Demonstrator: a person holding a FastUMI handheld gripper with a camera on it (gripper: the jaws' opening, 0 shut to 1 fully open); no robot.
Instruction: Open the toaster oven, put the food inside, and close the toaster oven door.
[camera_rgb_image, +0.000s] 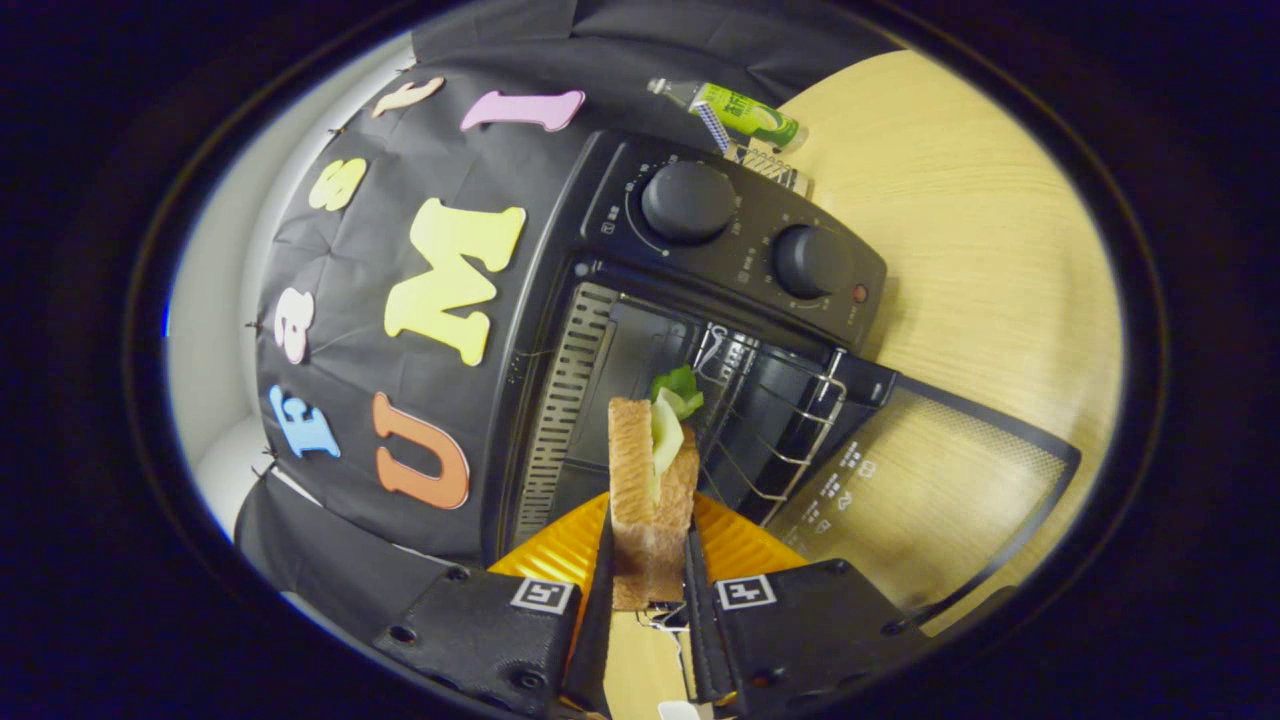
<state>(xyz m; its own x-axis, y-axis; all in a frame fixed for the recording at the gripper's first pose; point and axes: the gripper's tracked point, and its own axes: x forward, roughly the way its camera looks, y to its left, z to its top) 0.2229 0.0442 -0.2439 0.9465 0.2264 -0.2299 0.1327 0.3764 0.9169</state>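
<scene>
A sandwich (650, 490) of toasted bread with green lettuce stands on edge between my fingers, and my gripper (648, 585) is shut on it. Just beyond the sandwich is the black toaster oven (730, 250), seen tilted, with two round knobs on its control panel. Its glass door (930, 480) hangs fully open and lies flat over the wooden table. The oven cavity with its wire rack (770, 420) gapes right ahead of the sandwich's lettuce end. The sandwich is outside the cavity, at its mouth.
A light wooden table (980, 220) carries the oven. A green-labelled bottle (745, 112) lies on the table behind the oven, next to a small striped packet (765, 160). An orange ribbed piece (560, 545) shows behind my fingers. The booth's black cloth wall (380, 330) runs beside the oven.
</scene>
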